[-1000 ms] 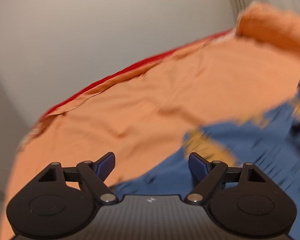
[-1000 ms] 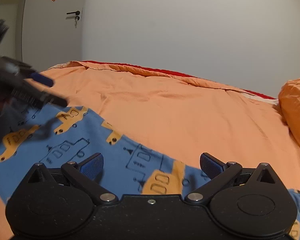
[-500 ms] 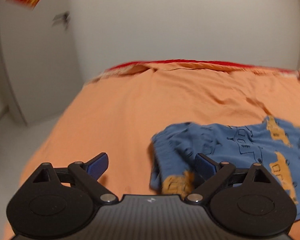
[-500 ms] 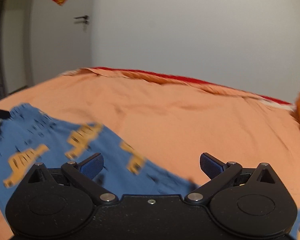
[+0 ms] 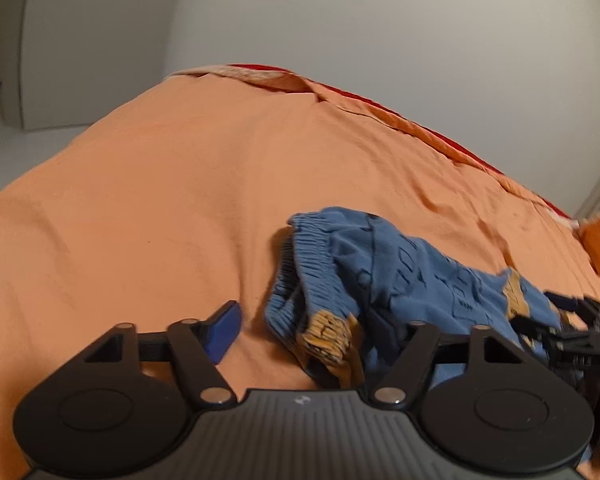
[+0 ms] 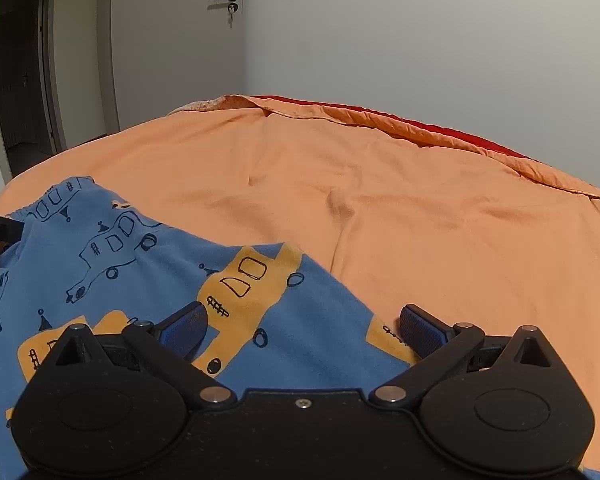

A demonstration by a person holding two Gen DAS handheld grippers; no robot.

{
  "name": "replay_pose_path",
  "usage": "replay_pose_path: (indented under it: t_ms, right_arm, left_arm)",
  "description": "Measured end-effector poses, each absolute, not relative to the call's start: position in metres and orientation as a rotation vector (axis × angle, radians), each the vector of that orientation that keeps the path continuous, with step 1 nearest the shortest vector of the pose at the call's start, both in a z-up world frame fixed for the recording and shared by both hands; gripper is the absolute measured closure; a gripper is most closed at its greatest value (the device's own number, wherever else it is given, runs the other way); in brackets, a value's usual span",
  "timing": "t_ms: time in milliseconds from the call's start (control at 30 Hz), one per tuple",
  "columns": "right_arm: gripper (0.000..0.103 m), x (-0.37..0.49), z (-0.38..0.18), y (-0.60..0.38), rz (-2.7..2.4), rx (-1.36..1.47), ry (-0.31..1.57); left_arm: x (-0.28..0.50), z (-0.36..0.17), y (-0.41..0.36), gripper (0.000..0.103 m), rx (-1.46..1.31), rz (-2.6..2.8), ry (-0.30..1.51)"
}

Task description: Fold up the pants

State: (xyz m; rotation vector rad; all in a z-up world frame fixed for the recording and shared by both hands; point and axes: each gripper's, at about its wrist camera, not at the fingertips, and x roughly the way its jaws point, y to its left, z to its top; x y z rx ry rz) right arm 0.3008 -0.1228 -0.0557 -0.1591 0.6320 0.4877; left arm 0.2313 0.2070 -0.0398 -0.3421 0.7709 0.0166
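**Lining up the first grab, nothing clamped so far**

Wide orange cotton bedspread [image 6: 400, 200] is carrying the blue knit pants with yellow vehicle prints [image 6: 148, 264], lying rumpled. Looks like the pick-up step; next needs both sets of jaws closing on fabric. Right gripper [image 6: 302, 326] is hovering spread apart over a leg; left gripper [image 5: 312, 326] is gaping around the bunched waistband.

Between your left fingers [image 5: 224, 330] the pants [image 5: 384, 276] are soft blue knit cloth, ribbed at the waistband; beyond them the bed cover [image 5: 180, 208] is matt orange woven cloth, lightly creased; your right gripper [image 6: 300, 326] is matt black plastic with textured blue pads.
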Motion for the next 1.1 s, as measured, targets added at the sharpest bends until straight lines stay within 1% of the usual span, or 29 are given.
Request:
replay_pose_path:
  t_ms: [67, 100, 200, 267, 367, 433, 467, 500, 533, 567, 600, 633, 667, 700, 733, 767, 867, 933, 1000, 1033, 1067, 1100]
  right_arm:
    - [0.001, 0.3, -0.056, -0.125, 0.487, -0.159, 0.626]
    - [0.001, 0.3, -0.056, -0.125, 0.487, -0.158, 0.625]
    - [0.001, 0.3, -0.056, -0.127, 0.483, -0.151, 0.618]
    - [0.001, 0.296, -0.052, -0.13, 0.468, -0.132, 0.589]
    - [0.001, 0.295, -0.043, -0.135, 0.467, -0.09, 0.546]
    - [0.001, 0.301, -0.044, -0.129, 0.448, -0.116, 0.563]
    - [0.001, 0.307, -0.048, -0.123, 0.404, -0.156, 0.6]
    - [0.001, 0.313, -0.054, -0.121, 0.371, -0.181, 0.635]
    - [0.001, 0.317, -0.056, -0.124, 0.369, -0.159, 0.649]
    - [0.001, 0.318, -0.054, -0.129, 0.357, -0.128, 0.648]
    - [0.001, 0.315, -0.049, -0.132, 0.334, -0.117, 0.631]
    - [0.001, 0.309, -0.044, -0.136, 0.32, -0.119, 0.603]
    - [0.001, 0.303, -0.039, -0.14, 0.323, -0.124, 0.584]
    - [0.001, 0.296, -0.036, -0.143, 0.33, -0.127, 0.578]
    - [0.001, 0.287, -0.033, -0.145, 0.337, -0.121, 0.578]
    - [0.001, 0.278, -0.033, -0.145, 0.348, -0.116, 0.578]
    - [0.001, 0.251, -0.041, -0.136, 0.361, -0.202, 0.581]
    - [0.001, 0.234, -0.048, -0.136, 0.338, -0.28, 0.572]
    - [0.001, 0.219, -0.05, -0.148, 0.308, -0.308, 0.559]
    - [0.001, 0.213, -0.049, -0.158, 0.286, -0.312, 0.555]
    - [0.001, 0.208, -0.05, -0.172, 0.256, -0.32, 0.558]
    - [0.001, 0.204, -0.049, -0.187, 0.215, -0.332, 0.562]
  left_arm:
    - [0.232, -0.036, 0.21, 0.077, -0.353, 0.031, 0.786]
    - [0.228, -0.032, 0.21, 0.084, -0.36, 0.046, 0.778]
    - [0.22, -0.013, 0.209, 0.087, -0.36, 0.073, 0.76]
    - [0.219, -0.006, 0.205, 0.087, -0.319, 0.081, 0.782]
    - [0.226, -0.016, 0.199, 0.086, -0.231, 0.111, 0.856]
    - [0.229, -0.023, 0.196, 0.083, -0.207, 0.124, 0.868]
    - [0.229, -0.022, 0.192, 0.08, -0.184, 0.125, 0.858]
    - [0.228, -0.02, 0.188, 0.072, -0.156, 0.129, 0.847]
    - [0.227, -0.017, 0.183, 0.067, -0.129, 0.141, 0.838]
    - [0.226, -0.013, 0.179, 0.049, -0.094, 0.17, 0.828]
    - [0.224, -0.008, 0.174, 0.039, -0.058, 0.194, 0.808]
    - [0.222, -0.001, 0.167, 0.036, -0.023, 0.199, 0.763]
    - [0.22, 0.006, 0.161, 0.029, 0.004, 0.184, 0.716]
    - [0.221, 0.011, 0.152, 0.02, 0.034, 0.16, 0.676]
    - [0.226, 0.015, 0.141, 0.016, 0.065, 0.139, 0.645]
    - [0.231, 0.017, 0.129, 0.012, 0.09, 0.116, 0.625]
    - [0.256, 0.007, 0.086, 0.012, 0.173, -0.002, 0.64]
    - [0.272, -0.011, 0.064, 0.012, 0.26, -0.01, 0.668]
    - [0.287, -0.035, 0.06, 0.015, 0.362, 0.067, 0.724]
    - [0.291, -0.045, 0.065, 0.015, 0.392, 0.106, 0.738]
    - [0.29, -0.049, 0.074, 0.008, 0.389, 0.12, 0.724]
    - [0.287, -0.049, 0.083, 0.004, 0.367, 0.135, 0.703]
